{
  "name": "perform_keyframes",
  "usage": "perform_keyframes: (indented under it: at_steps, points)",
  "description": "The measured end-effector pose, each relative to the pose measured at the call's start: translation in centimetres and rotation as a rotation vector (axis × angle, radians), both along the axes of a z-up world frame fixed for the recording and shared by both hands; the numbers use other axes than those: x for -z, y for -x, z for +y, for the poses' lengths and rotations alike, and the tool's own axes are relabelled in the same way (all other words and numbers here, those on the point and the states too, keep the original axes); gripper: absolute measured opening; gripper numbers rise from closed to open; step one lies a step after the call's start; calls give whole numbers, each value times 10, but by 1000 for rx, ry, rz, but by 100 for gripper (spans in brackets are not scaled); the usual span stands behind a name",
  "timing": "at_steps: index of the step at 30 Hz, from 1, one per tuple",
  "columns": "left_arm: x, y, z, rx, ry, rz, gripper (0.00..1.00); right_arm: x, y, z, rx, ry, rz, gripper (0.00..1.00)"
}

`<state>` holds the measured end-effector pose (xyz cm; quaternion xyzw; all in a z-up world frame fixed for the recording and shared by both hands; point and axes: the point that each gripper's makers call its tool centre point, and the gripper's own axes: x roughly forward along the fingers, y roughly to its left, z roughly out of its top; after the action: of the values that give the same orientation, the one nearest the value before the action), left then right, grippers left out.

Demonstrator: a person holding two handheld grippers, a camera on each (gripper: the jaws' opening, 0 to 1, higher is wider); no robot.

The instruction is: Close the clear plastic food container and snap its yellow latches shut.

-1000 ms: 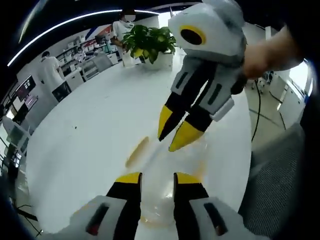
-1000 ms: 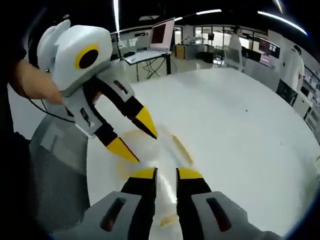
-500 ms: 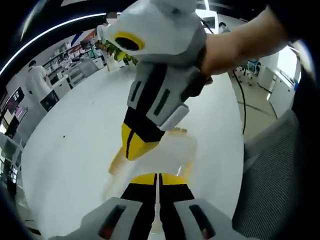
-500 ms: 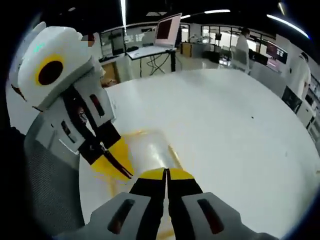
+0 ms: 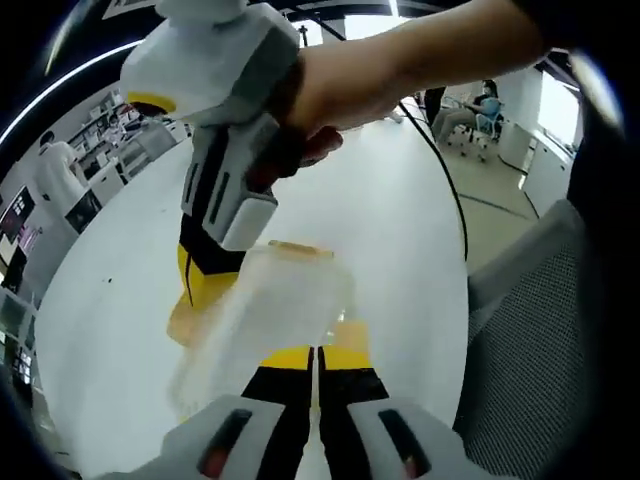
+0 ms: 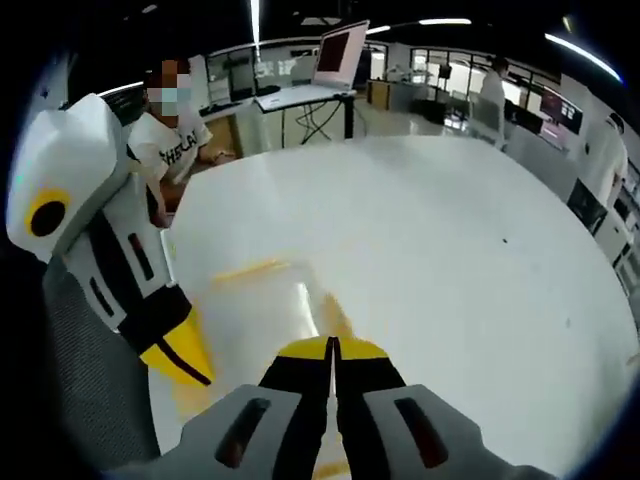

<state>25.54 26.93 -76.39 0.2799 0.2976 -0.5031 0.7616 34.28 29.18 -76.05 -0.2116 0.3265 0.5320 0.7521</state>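
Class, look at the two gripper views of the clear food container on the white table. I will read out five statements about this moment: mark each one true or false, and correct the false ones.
1. The left hand-held gripper has its jaws closed together. True.
2. The right hand-held gripper has its jaws spread wide. False: they are closed together.
3. The clear container has yellow parts. True.
4. The table is dark wood. False: it is white.
5. The right hand-held gripper sits far from the container in the left gripper view. False: its yellow tips are right beside it.
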Motion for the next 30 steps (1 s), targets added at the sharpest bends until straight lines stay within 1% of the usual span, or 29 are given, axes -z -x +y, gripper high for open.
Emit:
perform_keyframes:
  at_steps: [1, 4, 8, 9, 11, 12, 13, 14, 16, 19, 24, 25, 27, 28, 30]
  points:
    - [-1, 0, -1, -2, 3, 2, 0, 2, -1, 0, -3, 10, 6, 0]
    - [-4, 3, -4, -19, 35, 38, 0, 5, -2, -1, -15, 37, 9, 0]
    - [-3, 4, -3, -4, 11, 14, 0, 9, -1, -2, -53, 86, 11, 0]
    - [-3, 3, -3, -6, 6, 5, 3, 9, -2, -1, -58, 83, 11, 0]
    - [3, 2, 1, -5, -34, -10, 10, 8, -2, -1, -66, 86, 29, 0]
    - [5, 2, 2, 1, -49, -14, 10, 8, -3, -1, -73, 94, 33, 0]
    - [5, 2, 1, 11, -39, -29, 10, 9, -3, -2, -77, 100, 38, 1]
    - [5, 3, 1, 2, -38, -15, 11, 9, -3, -1, -92, 104, 45, 1]
    - [3, 2, 0, -1, -28, -22, 11, 9, -2, -1, -114, 106, 58, 2]
    - [4, 0, -3, 8, -39, -35, 13, 9, 3, -2, -154, 126, 95, 10]
    - [5, 0, -3, 33, -63, -58, 14, 11, 3, 0, -219, 176, 102, 11]
    - [4, 0, -2, 35, -77, -63, 14, 11, 3, 0, -229, 186, 115, 11]
    - [1, -2, -2, 39, -95, -91, 16, 12, 2, 0, -249, 205, 140, 11]
    - [2, -2, -1, 40, -98, -90, 16, 12, 2, 0, -258, 211, 150, 11]
    - [8, -1, 3, 43, -123, -68, 17, 12, 2, 0, -266, 226, 180, 11]
